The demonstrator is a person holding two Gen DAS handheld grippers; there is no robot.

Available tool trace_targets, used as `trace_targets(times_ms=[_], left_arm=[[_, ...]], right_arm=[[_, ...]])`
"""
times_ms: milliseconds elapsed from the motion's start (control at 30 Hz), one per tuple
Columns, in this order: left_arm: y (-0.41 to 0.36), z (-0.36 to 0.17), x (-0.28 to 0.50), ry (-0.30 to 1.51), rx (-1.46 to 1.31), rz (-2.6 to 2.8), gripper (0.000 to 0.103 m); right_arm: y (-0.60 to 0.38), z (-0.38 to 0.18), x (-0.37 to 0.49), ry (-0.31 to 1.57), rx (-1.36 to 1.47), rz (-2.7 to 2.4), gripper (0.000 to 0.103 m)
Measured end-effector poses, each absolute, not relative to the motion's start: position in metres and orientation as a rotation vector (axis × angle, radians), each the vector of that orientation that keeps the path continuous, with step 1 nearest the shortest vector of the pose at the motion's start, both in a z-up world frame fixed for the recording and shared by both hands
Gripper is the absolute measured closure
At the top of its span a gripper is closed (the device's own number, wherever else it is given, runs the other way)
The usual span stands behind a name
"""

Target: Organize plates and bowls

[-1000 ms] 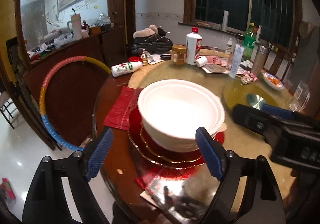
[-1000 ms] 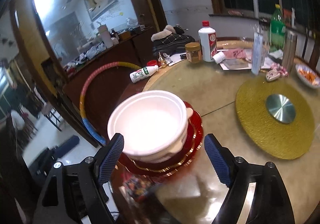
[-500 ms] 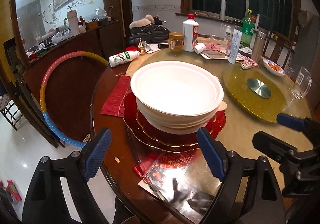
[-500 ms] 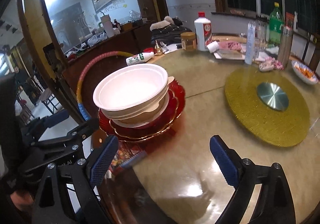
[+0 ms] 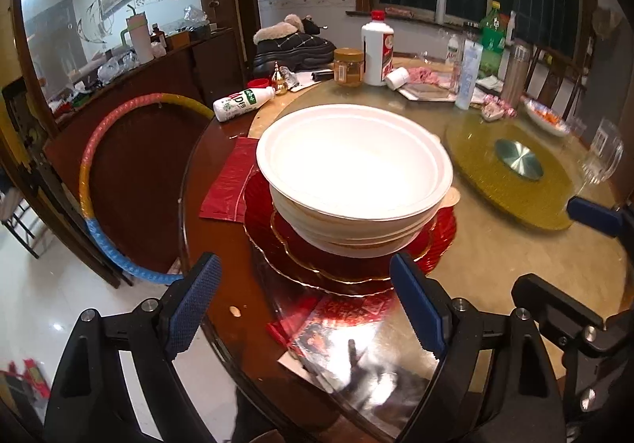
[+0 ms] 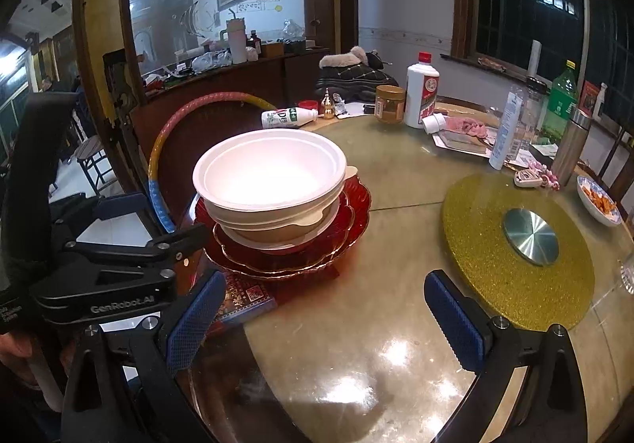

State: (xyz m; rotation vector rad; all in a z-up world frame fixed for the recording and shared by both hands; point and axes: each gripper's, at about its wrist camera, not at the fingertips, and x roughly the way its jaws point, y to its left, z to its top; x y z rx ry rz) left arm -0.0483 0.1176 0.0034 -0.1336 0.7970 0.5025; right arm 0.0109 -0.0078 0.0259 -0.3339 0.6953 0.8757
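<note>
A stack of white bowls rests on red, gold-rimmed plates near the table's left edge. One tan bowl sits low in that stack. My left gripper hangs open just short of the plates, with nothing between its blue pads. My right gripper hovers over bare tabletop to the right of the stack. Its jaws are opening and hold nothing. Each gripper shows at the edge of the other's view: the right gripper's pad and the left gripper's body.
A gold turntable lies right of the stack. A red booklet and a red packet lie beside the plates. Bottles, a jar, a glass mug and a small dish crowd the far side. A hoop leans off the table's left.
My right gripper has drawn back from around the top bowl, shifted right, and its jaws have widened. The left gripper has pulled back slightly from the stack.
</note>
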Motion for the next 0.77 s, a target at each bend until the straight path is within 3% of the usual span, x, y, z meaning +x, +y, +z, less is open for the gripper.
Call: trace_targets(times_ms=[500,667,767], left_arm=[[0.128,-0.003,-0.04,0.833,-0.177,0.432,0.015],[0.129,0.0,-0.041,0.793,-0.154,0.496,0.001],[0.134,-0.002,-0.039,0.811,-0.186,0.48,0.001]], right_arm=[[0.004,0.02,0.012,0.682,-0.4,0.898,0.001],[0.003,0.021,0.016,0.681,-0.396,0.896,0.001],[0.003,0.021,0.016,0.681,-0.392,0.895,0.001]])
